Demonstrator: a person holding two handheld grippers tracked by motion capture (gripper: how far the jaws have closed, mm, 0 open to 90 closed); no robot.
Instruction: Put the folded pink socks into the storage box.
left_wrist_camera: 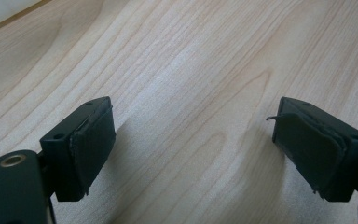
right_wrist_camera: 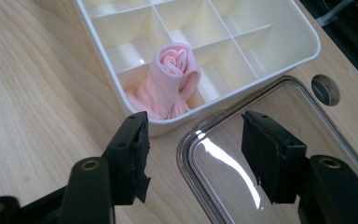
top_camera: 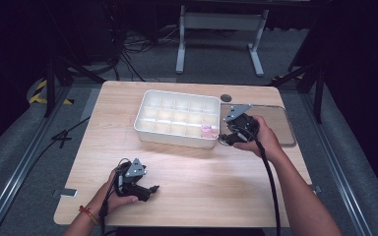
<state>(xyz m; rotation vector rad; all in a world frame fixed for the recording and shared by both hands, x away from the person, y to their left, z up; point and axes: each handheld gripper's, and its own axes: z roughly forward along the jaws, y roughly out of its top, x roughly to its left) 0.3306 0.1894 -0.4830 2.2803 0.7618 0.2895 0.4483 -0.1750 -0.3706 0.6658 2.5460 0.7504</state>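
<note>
A white box (top_camera: pixel 172 139) with several compartments stands at the back middle of the wooden table (top_camera: pixel 211 177). A rolled pink cloth (top_camera: pixel 207 131) stands in its near right corner compartment, leaning out of the cell (right_wrist_camera: pixel 170 79). My right gripper (top_camera: pixel 225 136) hovers just right of that corner, at the edge of a clear lid (top_camera: pixel 280 125). In the right gripper view its jaws (right_wrist_camera: pixel 193 126) stand open and empty, a little short of the cloth. My left gripper (top_camera: pixel 150 189) rests near the table's front left, open over bare wood (left_wrist_camera: pixel 191 126).
The clear lid (right_wrist_camera: pixel 223 158) lies flat against the box's right side (right_wrist_camera: pixel 242 88). A round hole (top_camera: pixel 226 98) sits in the table behind the lid. A metal frame (top_camera: pixel 221 24) stands on the floor beyond the table. Cables trail from both grippers.
</note>
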